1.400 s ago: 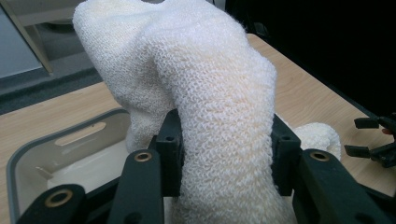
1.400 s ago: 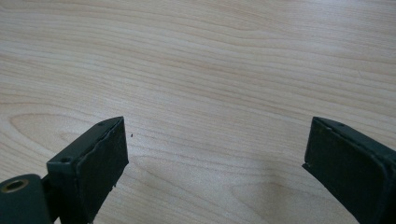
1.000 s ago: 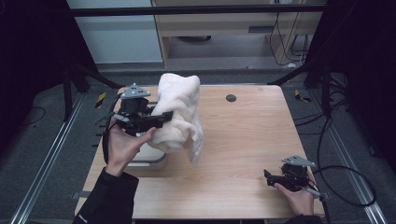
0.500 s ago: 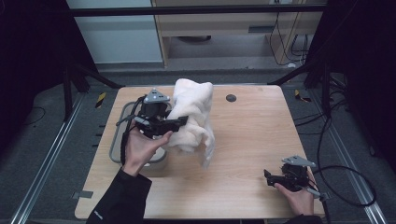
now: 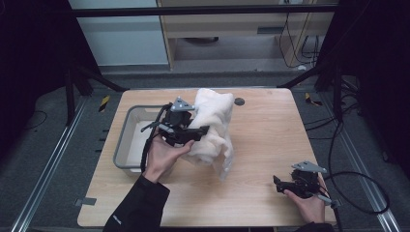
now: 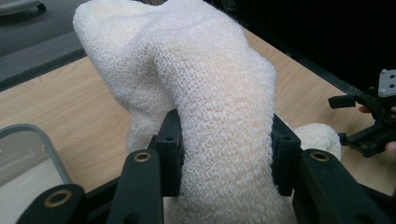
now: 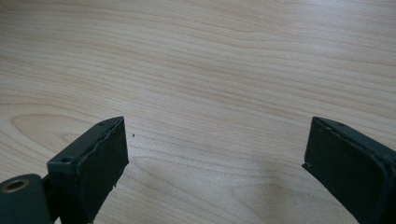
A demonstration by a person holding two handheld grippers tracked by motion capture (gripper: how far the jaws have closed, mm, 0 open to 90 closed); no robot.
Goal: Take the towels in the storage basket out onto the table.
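Observation:
A thick white knitted towel (image 5: 215, 128) hangs bunched above the middle of the wooden table (image 5: 263, 130). My left gripper (image 5: 199, 130) is shut on the towel and holds it up, with folds drooping toward the table. In the left gripper view the towel (image 6: 210, 98) bulges up between the two black jaws, which press on it from both sides. My right gripper (image 5: 279, 183) rests low at the table's front right corner, held in a hand. Its jaws stand wide apart over bare wood in the right gripper view, where the right gripper (image 7: 215, 154) grips nothing.
A grey plastic bin (image 5: 126, 140) sits on the table's left side, just left of the lifted towel; its rim (image 6: 44, 147) shows in the left gripper view. A small dark round hole (image 5: 239, 101) lies near the far edge. Black frame posts flank the table.
My left gripper has carried the towel rightward and a little toward the near edge, away from above the bin. The right gripper has stayed put.

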